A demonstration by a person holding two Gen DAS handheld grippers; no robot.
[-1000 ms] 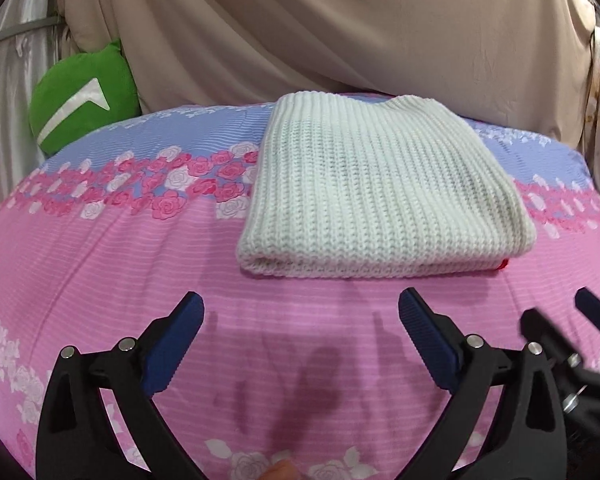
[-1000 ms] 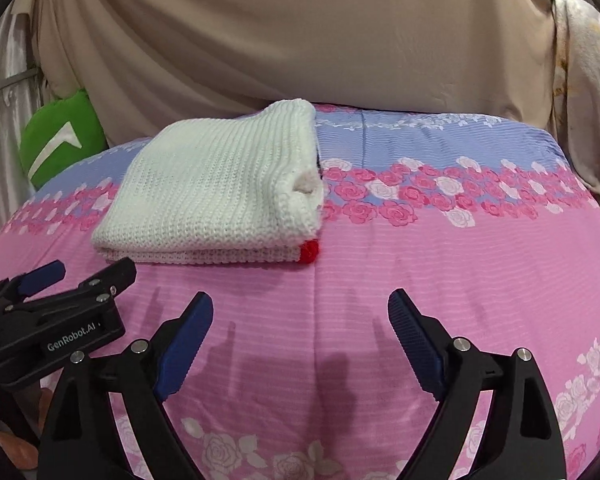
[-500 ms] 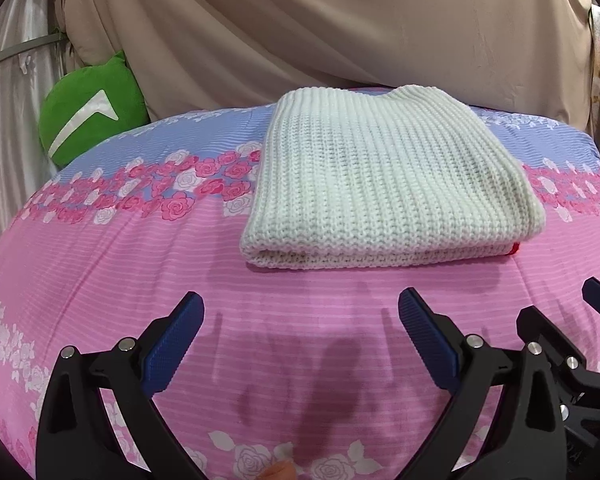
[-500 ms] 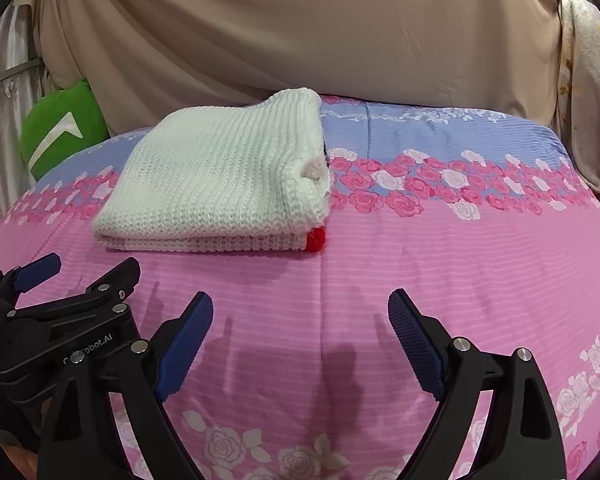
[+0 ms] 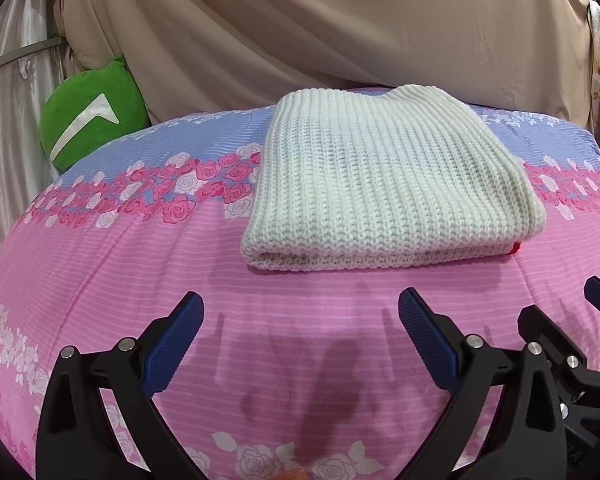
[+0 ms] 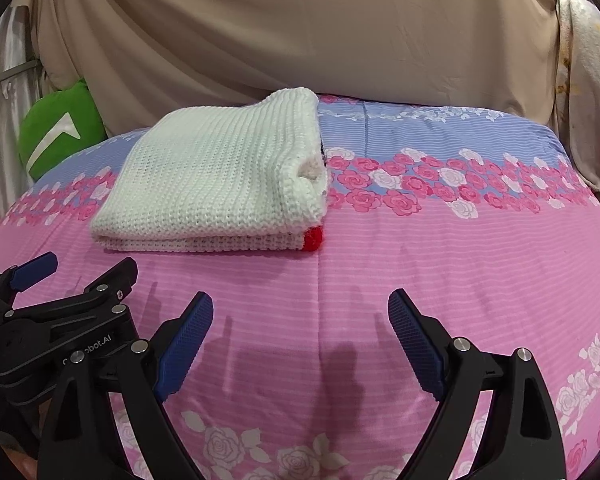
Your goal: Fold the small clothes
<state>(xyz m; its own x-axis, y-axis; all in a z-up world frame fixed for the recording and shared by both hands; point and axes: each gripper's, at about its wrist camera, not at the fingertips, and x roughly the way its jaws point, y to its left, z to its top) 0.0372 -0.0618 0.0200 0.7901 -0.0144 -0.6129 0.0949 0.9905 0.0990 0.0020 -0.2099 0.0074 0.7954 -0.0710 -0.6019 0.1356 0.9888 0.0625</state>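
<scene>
A white knitted garment (image 5: 384, 184) lies folded into a flat rectangle on the pink floral bedspread (image 5: 140, 264), with a small red trim at its near right corner. It also shows in the right wrist view (image 6: 220, 184), left of centre. My left gripper (image 5: 300, 312) is open and empty, just in front of the garment's near edge and apart from it. My right gripper (image 6: 300, 312) is open and empty, in front of and to the right of the garment. The right gripper's tips (image 5: 560, 320) also show in the left wrist view, and the left gripper (image 6: 72, 280) shows in the right wrist view.
A green cushion (image 5: 92, 120) with a white mark sits at the back left, also seen in the right wrist view (image 6: 60, 132). A beige curtain (image 5: 340, 28) hangs behind the bed. Floral fabric (image 6: 588, 100) hangs at the right.
Both grippers have drawn back slightly and tilted, so the garment sits a little higher in view. Both stay open and empty. The garment has not moved.
</scene>
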